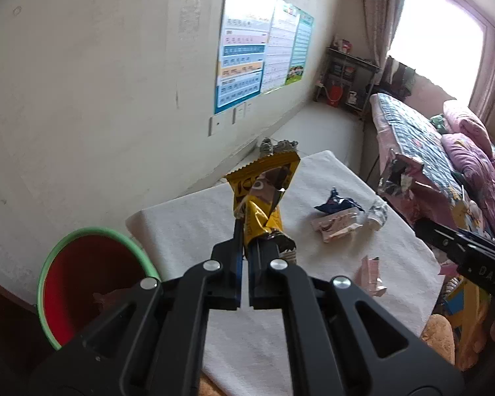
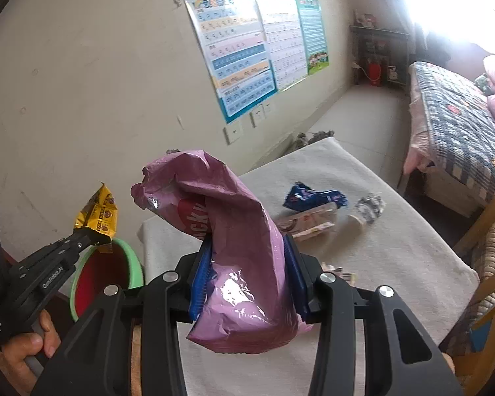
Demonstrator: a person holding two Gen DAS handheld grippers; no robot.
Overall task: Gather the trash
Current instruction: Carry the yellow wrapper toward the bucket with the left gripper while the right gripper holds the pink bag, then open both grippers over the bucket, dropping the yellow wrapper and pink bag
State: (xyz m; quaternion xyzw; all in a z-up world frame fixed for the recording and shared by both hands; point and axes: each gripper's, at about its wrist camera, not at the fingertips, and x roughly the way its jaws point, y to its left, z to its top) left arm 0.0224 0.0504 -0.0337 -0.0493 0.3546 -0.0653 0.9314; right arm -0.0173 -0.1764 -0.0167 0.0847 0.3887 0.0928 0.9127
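Left gripper had its fingers pinched nearly together on a yellow snack wrapper, wrapper sticking up past the tips, held in the air near the table's left edge. In the right wrist view the same wrapper hung right over the red bin with its green rim, bin standing just beside the table's left side. Right gripper was clamped on a crumpled pink snack bag, blue pads pressing both sides, bag lifted above the table covered in white cloth. Seen from the left wrist, that pink bag was off to the right, foil inside showing. More trash lay on the cloth toward the far end: blue wrapper, a pale pink wrapper touching it, crushed clear plastic bottle just beside. Small pink scrap near the table's right edge. Posters on the wall, bed well apart at right
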